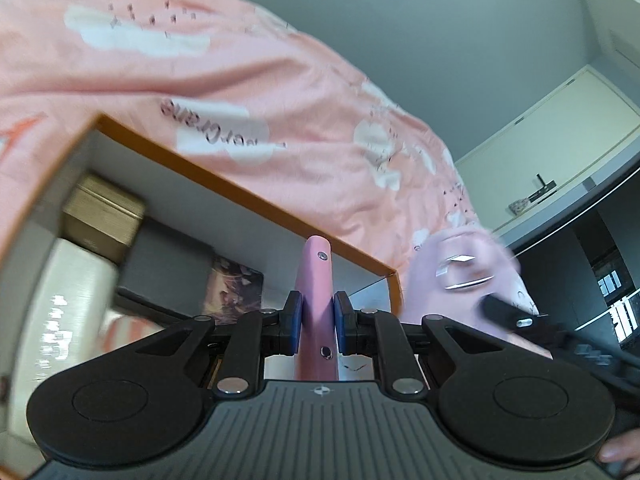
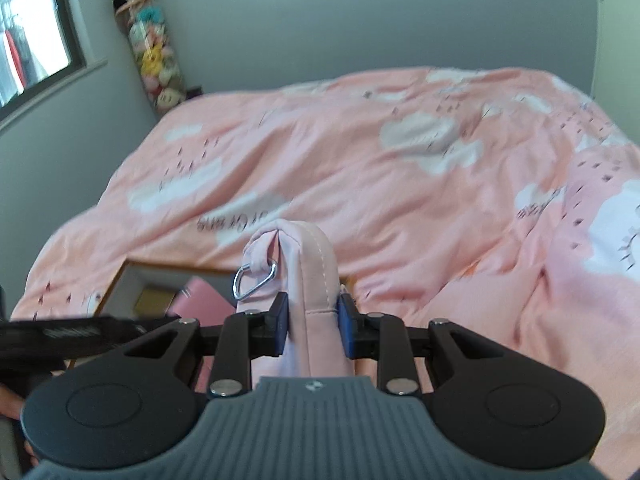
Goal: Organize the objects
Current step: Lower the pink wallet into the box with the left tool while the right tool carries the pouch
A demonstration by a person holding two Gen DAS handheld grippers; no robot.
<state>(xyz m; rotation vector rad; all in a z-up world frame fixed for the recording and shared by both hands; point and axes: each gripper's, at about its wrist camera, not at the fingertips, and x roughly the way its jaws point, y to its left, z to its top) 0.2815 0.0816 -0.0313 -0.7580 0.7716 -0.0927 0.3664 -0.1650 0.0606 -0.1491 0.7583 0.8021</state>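
Note:
My left gripper is shut on a pink strap with metal rivets, held over an open box with an orange rim that lies on the bed. My right gripper is shut on a pale pink fabric bag with a silver D-ring, held above the bed. The same bag shows blurred at the right of the left wrist view. The box also shows at the lower left of the right wrist view, with the left gripper's black body across it.
A pink duvet with white clouds covers the bed. Inside the box are a gold-brown box, a dark picture card and a white item. A tube of plush toys stands in the corner by a window.

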